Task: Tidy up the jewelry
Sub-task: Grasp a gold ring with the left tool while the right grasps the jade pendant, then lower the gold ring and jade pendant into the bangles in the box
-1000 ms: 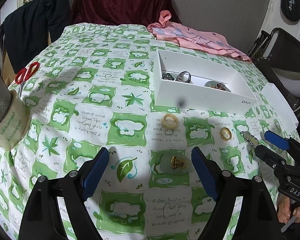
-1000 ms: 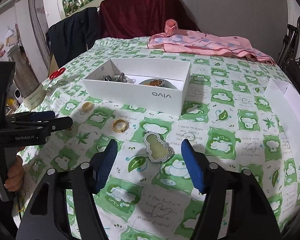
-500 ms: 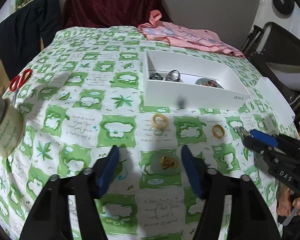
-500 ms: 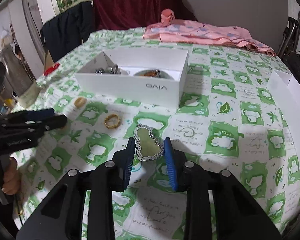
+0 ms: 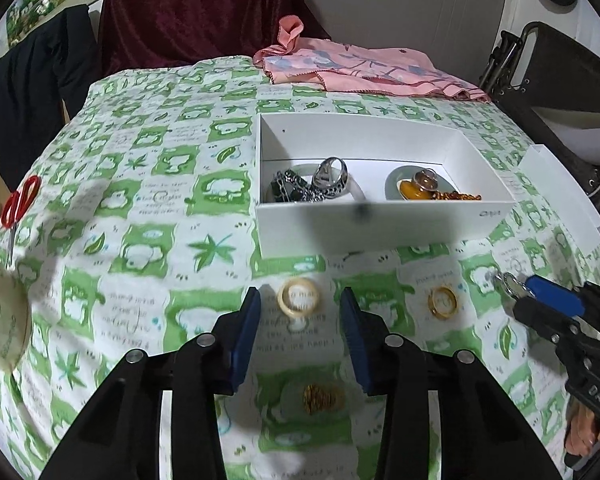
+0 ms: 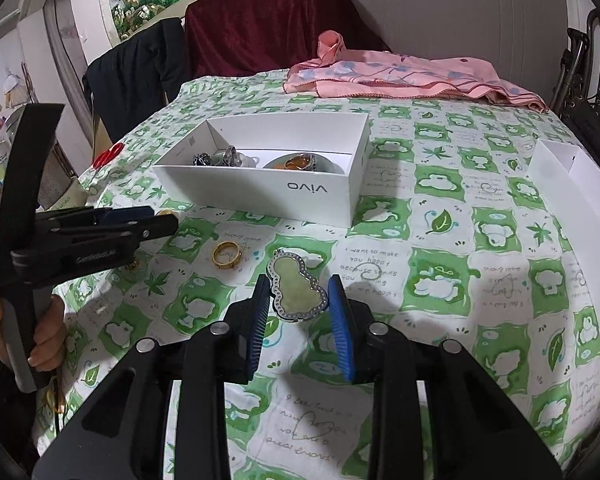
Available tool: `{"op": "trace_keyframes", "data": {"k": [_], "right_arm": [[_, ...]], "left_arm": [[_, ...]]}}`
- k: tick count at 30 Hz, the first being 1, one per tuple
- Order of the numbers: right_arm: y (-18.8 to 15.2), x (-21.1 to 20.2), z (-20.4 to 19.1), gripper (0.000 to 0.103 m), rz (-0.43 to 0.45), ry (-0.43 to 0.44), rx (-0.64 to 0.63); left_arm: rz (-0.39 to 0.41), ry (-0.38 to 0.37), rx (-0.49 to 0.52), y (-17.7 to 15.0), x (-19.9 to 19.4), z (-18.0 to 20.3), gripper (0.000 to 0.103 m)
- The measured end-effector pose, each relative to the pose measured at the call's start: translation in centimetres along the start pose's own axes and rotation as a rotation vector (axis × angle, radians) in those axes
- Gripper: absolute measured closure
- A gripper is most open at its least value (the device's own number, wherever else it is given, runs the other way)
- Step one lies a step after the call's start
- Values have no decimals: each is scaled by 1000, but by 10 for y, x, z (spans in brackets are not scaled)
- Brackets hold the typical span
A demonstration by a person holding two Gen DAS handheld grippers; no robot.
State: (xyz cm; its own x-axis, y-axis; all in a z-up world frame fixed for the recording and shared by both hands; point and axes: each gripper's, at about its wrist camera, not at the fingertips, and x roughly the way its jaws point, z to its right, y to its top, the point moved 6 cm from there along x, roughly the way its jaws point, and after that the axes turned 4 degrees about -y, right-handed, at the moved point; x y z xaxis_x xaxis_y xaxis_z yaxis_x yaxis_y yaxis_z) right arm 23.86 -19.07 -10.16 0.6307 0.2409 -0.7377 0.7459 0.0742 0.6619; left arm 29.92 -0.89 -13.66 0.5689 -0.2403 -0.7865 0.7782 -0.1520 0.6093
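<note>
Even indoor light, fisheye-warped edges

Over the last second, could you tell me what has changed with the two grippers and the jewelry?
The right gripper has just closed onto the gourd pendant. The left gripper moved forward past the gold brooch; its jaws have been closing around the cream ring, not yet touching. The gold ring and white box stayed put.

Rings [image 5: 299,296] before box [image 5: 380,224]; scarf [image 5: 364,68] behind.

scissors [image 5: 19,205] partly cut off, tape roll [image 5: 2,334] edge-cropped, box [image 5: 384,224] front blurred
</note>
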Motion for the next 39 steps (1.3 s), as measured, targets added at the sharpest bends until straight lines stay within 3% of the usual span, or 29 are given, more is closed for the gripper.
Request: {"op": "trace_keyframes", "data": {"k": [3, 6, 13, 29, 39], "right_arm": [[0, 0, 0, 74, 0, 0, 1], [0, 0, 0, 74, 1, 2, 3], [1, -2, 1, 74, 14, 9, 12], [8, -29, 11, 74, 103, 24, 68], [40, -58, 8, 74, 185, 65, 86]], "left_arm": [[-2, 12, 5, 2, 3, 0, 68], [1, 19, 24, 1, 2, 2, 81], [49, -13, 48, -9, -16, 12, 81], [151, -53, -65, -18, -71, -1, 81], [223, -44, -5, 15, -96, 15, 81]]}}
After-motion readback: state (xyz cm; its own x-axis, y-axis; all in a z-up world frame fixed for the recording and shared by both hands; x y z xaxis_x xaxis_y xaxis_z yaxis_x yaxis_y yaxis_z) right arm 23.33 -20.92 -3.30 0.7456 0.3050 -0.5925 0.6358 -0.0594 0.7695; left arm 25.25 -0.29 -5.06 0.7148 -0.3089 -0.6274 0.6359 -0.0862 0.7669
